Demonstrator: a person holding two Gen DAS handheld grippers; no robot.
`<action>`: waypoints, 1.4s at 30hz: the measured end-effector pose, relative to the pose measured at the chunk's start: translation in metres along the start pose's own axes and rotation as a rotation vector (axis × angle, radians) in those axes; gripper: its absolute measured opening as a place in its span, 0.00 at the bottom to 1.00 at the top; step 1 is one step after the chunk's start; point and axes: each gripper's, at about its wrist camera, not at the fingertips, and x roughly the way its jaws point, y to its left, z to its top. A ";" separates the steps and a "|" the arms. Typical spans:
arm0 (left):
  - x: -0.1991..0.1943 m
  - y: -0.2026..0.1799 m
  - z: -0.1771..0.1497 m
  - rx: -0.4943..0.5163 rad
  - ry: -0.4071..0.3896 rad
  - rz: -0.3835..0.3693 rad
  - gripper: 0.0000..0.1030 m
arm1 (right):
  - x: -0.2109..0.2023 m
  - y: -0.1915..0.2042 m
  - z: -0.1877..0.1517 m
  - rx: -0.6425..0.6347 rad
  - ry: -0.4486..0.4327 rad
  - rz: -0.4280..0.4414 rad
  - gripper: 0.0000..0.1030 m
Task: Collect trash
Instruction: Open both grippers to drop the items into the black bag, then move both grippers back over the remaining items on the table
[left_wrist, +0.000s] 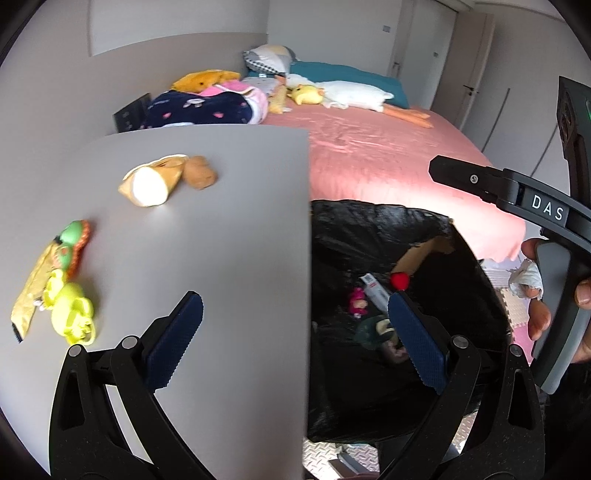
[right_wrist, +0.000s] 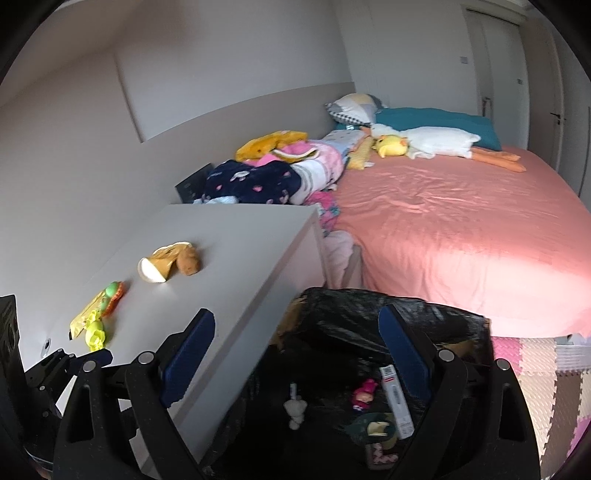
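Hovering with jaws spread and empty, the left gripper straddles the table edge; the remaining trash lies ahead to its left, the right gripper, likewise agape, being farther away over the bin.

Only legible txt was "DAS", white caps on the right gripper's black arm, left wrist view. Box labels in bin unreadable.

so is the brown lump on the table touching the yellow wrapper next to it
Touching. In the left wrist view the brown lump butts against the yellow wrapper with no table visible between them.
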 end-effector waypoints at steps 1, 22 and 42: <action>-0.001 0.003 -0.001 -0.003 -0.001 0.009 0.94 | 0.001 0.002 0.000 -0.004 0.002 0.006 0.88; -0.011 0.103 -0.018 -0.243 -0.002 0.203 0.94 | 0.054 0.069 0.001 -0.094 0.077 0.118 0.88; 0.011 0.179 -0.029 -0.495 0.059 0.338 0.91 | 0.122 0.123 0.019 -0.214 0.144 0.115 0.88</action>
